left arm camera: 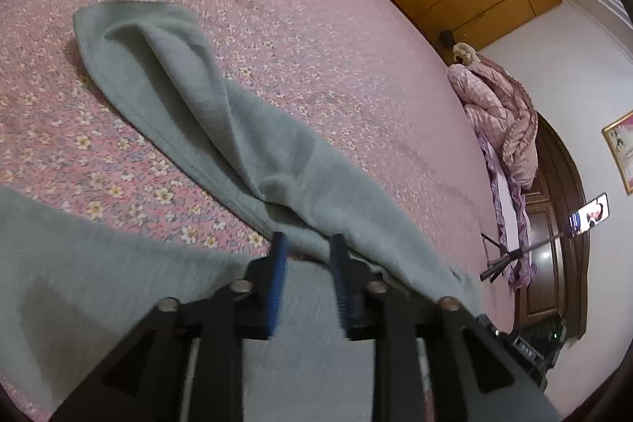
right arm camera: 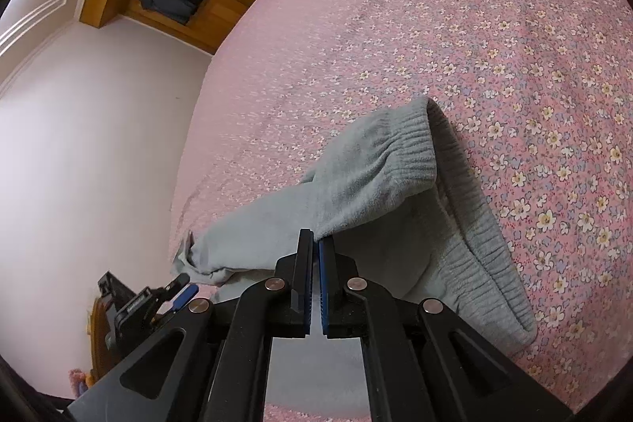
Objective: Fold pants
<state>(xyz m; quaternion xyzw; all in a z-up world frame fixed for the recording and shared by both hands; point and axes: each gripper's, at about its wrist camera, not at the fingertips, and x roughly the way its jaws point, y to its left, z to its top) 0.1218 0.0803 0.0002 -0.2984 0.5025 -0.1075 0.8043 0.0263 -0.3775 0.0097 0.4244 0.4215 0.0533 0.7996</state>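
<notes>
floral bedspread [left arm camera: 316, 6] | grey pants [left arm camera: 190, 97] on it | left gripper [left arm camera: 306, 240] jaws apart | right gripper [right arm camera: 316, 238] jaws clamp pants

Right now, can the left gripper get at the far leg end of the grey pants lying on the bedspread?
Probably yes: the left gripper sits at the fabric, fingers apart, and the pants run straight ahead to that end across the floral bedspread, nothing between.
</notes>
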